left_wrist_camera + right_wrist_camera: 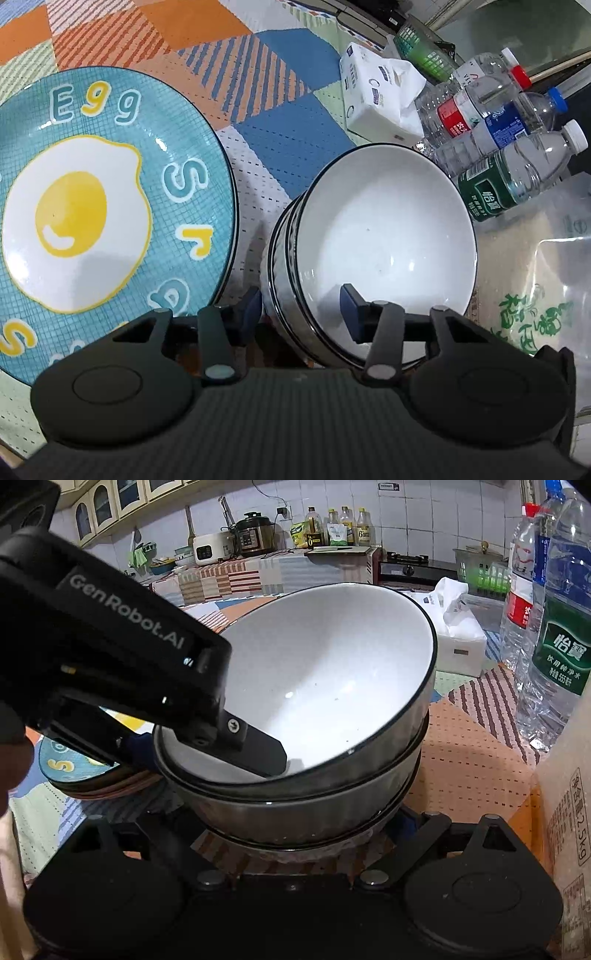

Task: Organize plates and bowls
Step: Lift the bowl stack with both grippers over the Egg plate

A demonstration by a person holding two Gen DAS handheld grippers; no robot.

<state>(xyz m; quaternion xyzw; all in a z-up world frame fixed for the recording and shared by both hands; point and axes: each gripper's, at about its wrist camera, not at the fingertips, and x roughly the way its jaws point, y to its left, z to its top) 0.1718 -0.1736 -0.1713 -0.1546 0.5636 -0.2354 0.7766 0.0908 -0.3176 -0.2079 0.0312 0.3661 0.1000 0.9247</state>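
A stack of white bowls with black rims (384, 236) stands on the patterned tablecloth; the top bowl (325, 679) sits tilted in the ones below. My left gripper (301, 310) is open and straddles the near rim of the top bowl, one finger (351, 302) inside it and one outside. It shows in the right wrist view as a black arm (258, 749) reaching into the bowl. A blue plate with a fried-egg picture (92, 206) lies left of the stack. My right gripper (295, 834) is low at the foot of the stack; its fingertips are hidden under the bowls.
Several plastic water bottles (509, 147) and a tissue pack (376, 96) lie behind the bowls. A clear rice bag (535, 288) sits to the right. A green basket (424, 48) is further back. In the right wrist view, a kitchen counter with a rice cooker (255, 535) stands far behind.
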